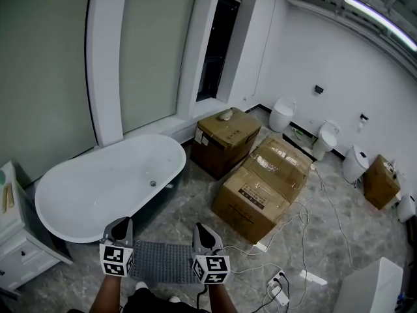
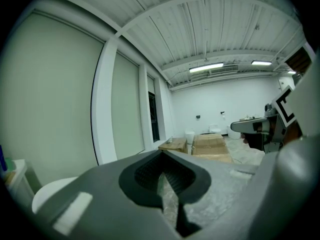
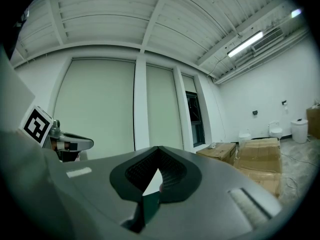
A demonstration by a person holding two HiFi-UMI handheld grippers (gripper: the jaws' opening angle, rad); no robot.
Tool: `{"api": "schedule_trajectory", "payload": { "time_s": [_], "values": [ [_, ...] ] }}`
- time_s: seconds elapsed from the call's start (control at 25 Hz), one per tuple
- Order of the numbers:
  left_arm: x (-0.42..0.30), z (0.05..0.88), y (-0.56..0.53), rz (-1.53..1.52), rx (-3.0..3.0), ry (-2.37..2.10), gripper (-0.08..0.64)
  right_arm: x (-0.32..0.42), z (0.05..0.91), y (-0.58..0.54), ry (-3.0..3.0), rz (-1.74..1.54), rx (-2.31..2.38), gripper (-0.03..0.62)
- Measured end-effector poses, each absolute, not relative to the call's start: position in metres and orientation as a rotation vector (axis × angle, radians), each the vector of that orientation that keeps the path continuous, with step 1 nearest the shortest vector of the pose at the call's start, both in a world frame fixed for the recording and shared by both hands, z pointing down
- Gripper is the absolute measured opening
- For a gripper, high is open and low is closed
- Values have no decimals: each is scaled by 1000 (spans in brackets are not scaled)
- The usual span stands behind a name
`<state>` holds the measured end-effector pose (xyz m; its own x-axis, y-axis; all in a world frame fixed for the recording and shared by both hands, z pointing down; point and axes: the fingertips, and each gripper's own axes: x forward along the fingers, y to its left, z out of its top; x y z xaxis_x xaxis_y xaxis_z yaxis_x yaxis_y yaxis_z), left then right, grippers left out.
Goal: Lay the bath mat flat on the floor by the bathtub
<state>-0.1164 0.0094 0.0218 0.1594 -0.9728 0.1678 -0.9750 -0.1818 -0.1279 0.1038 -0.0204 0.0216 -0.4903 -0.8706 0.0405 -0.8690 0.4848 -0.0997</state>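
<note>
Clenching both claws shut: left gripper (image 1: pixel 122 227) and right gripper (image 1: pixel 206 233) each pinching one end of the grey bath mat (image 1: pixel 163 261), judging by the head view and the dark sliver caught between each pair of jaws. Holding the mat stretched out, seemingly clear of the floor (image 1: pixel 189 217), its long axis running nine to three between the claws. Facing the bathtub (image 1: pixel 98 188) at about eleven o'clock, the left claw being the nearer. Likely needing a short carry toward twelve, then an even lowering alongside the tub.
</note>
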Motion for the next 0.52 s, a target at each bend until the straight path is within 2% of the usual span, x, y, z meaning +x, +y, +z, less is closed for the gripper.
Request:
{"api": "schedule_trajectory", "payload": {
  "time_s": [0.52],
  "values": [
    [-128,15,5,359,2407,-2063,1,95,26,-36,2718,-173,-1569,12]
  ]
}}
